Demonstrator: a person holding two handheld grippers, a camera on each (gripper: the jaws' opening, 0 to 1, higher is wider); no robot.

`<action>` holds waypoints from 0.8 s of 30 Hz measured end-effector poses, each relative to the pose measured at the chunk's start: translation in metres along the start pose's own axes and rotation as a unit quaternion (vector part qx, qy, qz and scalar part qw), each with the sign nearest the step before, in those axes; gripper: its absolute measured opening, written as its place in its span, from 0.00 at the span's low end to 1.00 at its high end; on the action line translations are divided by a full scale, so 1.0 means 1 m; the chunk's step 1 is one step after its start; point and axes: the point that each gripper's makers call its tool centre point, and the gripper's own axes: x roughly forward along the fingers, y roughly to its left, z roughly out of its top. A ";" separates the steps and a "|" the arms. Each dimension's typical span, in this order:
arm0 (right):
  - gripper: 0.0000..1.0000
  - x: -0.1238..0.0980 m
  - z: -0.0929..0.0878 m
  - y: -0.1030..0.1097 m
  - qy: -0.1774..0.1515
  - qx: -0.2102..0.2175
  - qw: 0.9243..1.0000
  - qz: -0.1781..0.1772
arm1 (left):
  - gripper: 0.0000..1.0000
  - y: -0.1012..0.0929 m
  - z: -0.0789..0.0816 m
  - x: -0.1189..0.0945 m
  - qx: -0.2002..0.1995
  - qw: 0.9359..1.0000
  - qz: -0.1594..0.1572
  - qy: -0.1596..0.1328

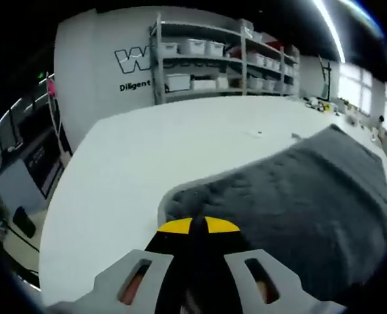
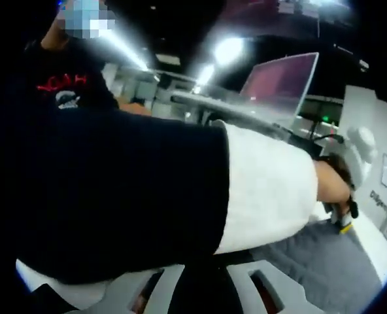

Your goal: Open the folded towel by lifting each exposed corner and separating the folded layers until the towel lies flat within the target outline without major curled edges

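Note:
A dark grey towel (image 1: 298, 190) lies spread on the white table (image 1: 128, 170), with its near left corner rounded and slightly raised. My left gripper (image 1: 197, 226) has its yellow tips pressed together at the towel's near edge, and the cloth runs out on both sides of them. In the right gripper view a hand holds the left gripper (image 2: 344, 224) down on the far edge of the towel (image 2: 318, 261). My right gripper (image 2: 213, 288) shows only its grey arms at the bottom. Its tips are hidden behind the person's arm (image 2: 148, 190).
Shelves with white bins (image 1: 206, 59) stand against the far wall. Small items (image 1: 324, 104) sit at the table's far right edge. An open laptop (image 2: 282, 82) stands beyond the person's white cuff (image 2: 265, 190). The table drops off at its left edge.

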 end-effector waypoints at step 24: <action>0.00 -0.001 -0.002 0.000 -0.006 0.005 1.000 -0.005 | 0.04 0.034 0.003 0.019 -0.013 1.000 0.019 0.011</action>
